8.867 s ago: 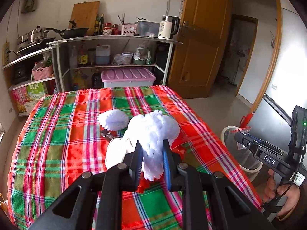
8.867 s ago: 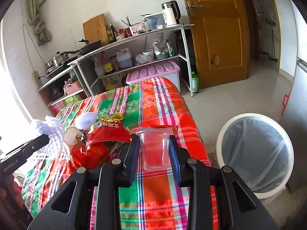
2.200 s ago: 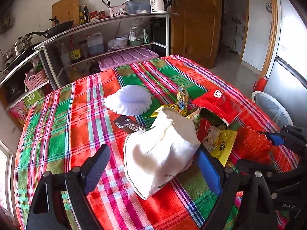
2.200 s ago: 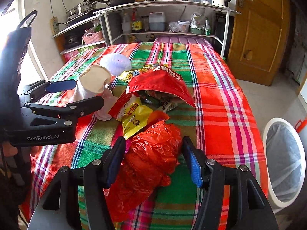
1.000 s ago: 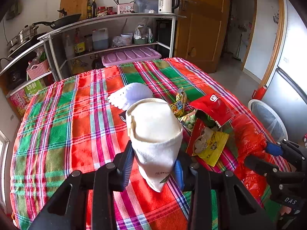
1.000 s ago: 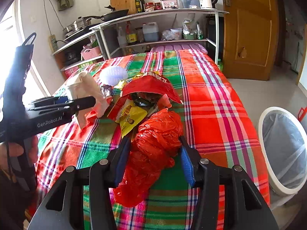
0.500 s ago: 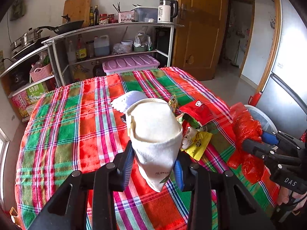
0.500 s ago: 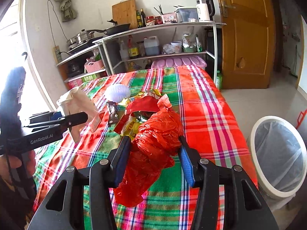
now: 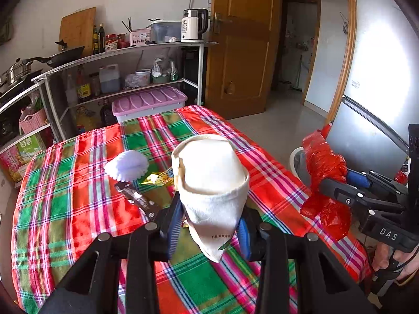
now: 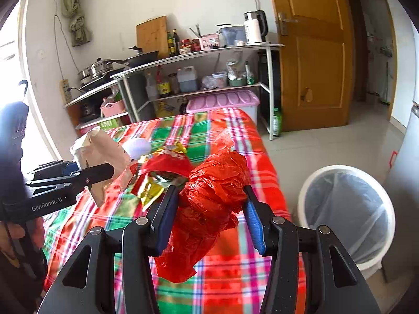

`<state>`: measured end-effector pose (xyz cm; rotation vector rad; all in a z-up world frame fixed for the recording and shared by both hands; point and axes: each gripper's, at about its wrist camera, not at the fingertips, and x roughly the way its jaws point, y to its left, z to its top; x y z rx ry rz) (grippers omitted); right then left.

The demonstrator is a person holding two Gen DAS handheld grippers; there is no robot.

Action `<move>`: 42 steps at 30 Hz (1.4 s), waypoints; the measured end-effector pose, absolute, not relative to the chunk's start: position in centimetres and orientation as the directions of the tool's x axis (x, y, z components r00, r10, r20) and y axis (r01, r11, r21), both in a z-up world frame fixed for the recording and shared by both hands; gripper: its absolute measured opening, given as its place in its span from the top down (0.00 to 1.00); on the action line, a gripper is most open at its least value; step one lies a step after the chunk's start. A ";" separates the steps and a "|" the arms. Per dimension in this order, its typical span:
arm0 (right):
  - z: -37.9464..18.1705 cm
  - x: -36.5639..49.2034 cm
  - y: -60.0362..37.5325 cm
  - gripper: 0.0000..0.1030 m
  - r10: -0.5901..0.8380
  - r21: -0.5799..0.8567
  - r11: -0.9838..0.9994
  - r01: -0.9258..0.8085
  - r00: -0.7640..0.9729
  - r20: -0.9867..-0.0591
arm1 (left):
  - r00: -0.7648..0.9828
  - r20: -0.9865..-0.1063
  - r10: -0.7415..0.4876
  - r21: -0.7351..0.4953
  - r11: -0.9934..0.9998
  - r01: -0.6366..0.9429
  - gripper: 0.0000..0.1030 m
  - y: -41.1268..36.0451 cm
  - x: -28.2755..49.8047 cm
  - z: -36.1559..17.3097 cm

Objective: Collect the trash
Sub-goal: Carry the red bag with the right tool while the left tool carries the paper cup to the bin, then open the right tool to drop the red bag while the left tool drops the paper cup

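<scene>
Both loads have been lifted off the checked tablecloth (image 9: 65,204) since a second ago and now hang above it. On the left, the left gripper (image 9: 209,222) is clamped on a cream paper bag (image 9: 212,180), held upright with its open mouth up. Behind it on the cloth lie a white ruffled paper liner (image 9: 127,164), a dark wrapper (image 9: 136,198), and the red and yellow snack packets (image 10: 162,175). Further right, the right gripper (image 10: 209,209) is pinched around a crumpled red plastic bag (image 10: 209,209) near the table's right edge. Beyond that edge, on the floor, stands the white lined trash bin (image 10: 348,217)
</scene>
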<state>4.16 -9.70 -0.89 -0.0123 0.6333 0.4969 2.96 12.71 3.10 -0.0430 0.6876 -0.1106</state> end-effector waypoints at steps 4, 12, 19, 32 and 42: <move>-0.7 4.5 -11.6 0.52 0.405 0.131 0.903 -0.409 0.712 -0.574 | 0.763 -0.627 -0.156 -0.081 0.987 0.136 0.63 10.4 4.1 3.4; 0.2 4.9 -16.0 0.52 0.334 0.128 0.939 -0.319 0.757 -0.561 | 0.743 -0.625 -0.240 -0.084 0.967 0.241 0.63 5.3 6.6 4.1; 0.6 6.0 -20.5 0.52 0.250 0.117 0.967 -0.224 0.783 -0.570 | 0.707 -0.628 -0.325 -0.105 0.936 0.337 0.63 -0.1 9.0 4.1; -2.8 9.3 -27.0 0.51 0.135 0.094 0.991 -0.097 0.743 -0.655 | 0.592 -0.698 -0.403 -0.137 0.887 0.442 0.63 -9.7 13.3 0.9; -6.8 11.9 -29.4 0.51 0.113 0.075 0.994 -0.084 0.688 -0.717 | 0.531 -0.771 -0.352 -0.103 0.891 0.442 0.62 -13.6 15.3 -2.8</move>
